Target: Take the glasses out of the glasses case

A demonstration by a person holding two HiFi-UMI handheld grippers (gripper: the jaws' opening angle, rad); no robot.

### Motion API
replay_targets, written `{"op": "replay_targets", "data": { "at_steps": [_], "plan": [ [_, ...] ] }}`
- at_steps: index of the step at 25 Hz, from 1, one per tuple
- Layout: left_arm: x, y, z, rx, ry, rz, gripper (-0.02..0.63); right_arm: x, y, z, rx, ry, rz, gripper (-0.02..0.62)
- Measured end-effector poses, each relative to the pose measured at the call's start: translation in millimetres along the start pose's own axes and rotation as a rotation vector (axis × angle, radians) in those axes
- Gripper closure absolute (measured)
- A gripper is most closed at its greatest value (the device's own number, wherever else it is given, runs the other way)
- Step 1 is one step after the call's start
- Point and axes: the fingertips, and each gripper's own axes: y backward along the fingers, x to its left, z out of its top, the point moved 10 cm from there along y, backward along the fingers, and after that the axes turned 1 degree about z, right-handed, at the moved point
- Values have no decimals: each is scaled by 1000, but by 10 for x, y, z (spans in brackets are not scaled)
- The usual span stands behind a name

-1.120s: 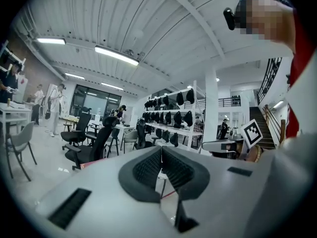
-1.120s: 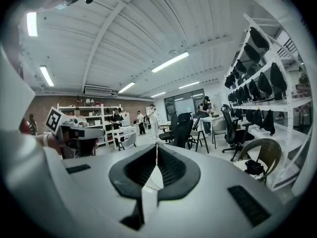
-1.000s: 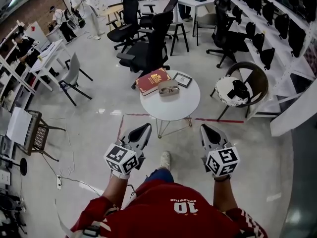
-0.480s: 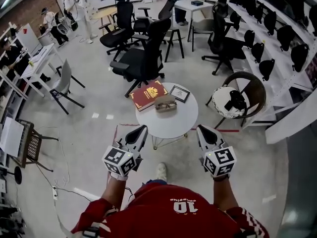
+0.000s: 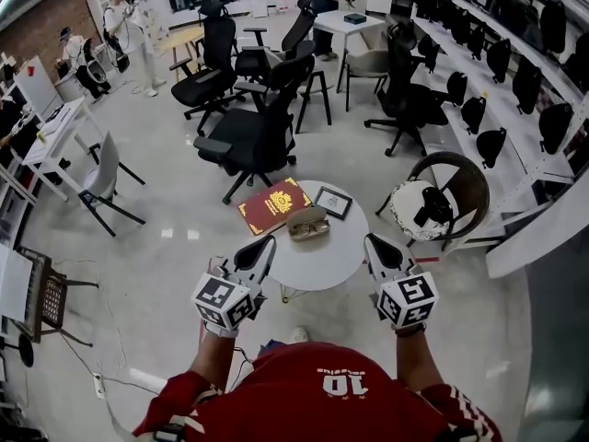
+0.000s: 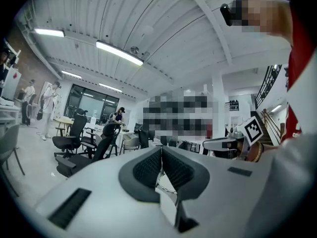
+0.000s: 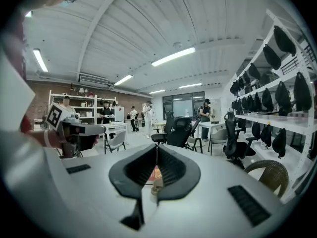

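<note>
A tan glasses case [image 5: 307, 223] lies on the small round white table [image 5: 317, 256], near its far side; whether its lid is open is too small to tell. My left gripper [image 5: 264, 244] hangs shut over the table's near left edge, short of the case. At the near right edge my right gripper [image 5: 373, 242] is shut too, with nothing held. In the right gripper view the case [image 7: 157, 183] peeks through below the closed jaws. The left gripper view shows only its shut jaws and the room.
A red book [image 5: 274, 204] and a small framed picture [image 5: 333, 203] lie on the table beside the case. Black office chairs [image 5: 247, 142] stand beyond the table. A wicker chair with a white cushion and a black object [image 5: 436, 199] sits at the right.
The table with the case has drawn closer and lower in the head view as I walked up. Both grippers now overlap its near edge; both stay shut.
</note>
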Motion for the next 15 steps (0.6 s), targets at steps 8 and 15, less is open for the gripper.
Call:
{"op": "replay_targets", "data": {
  "at_steps": [8,15],
  "plan": [
    [543,-191,-37,-8,25,-16,595,56,-476,26,8,3,-25,574],
    [728,-282,-138,-1,47,-32,595,68,-638,-39,40,5,-37,574]
  ]
}}
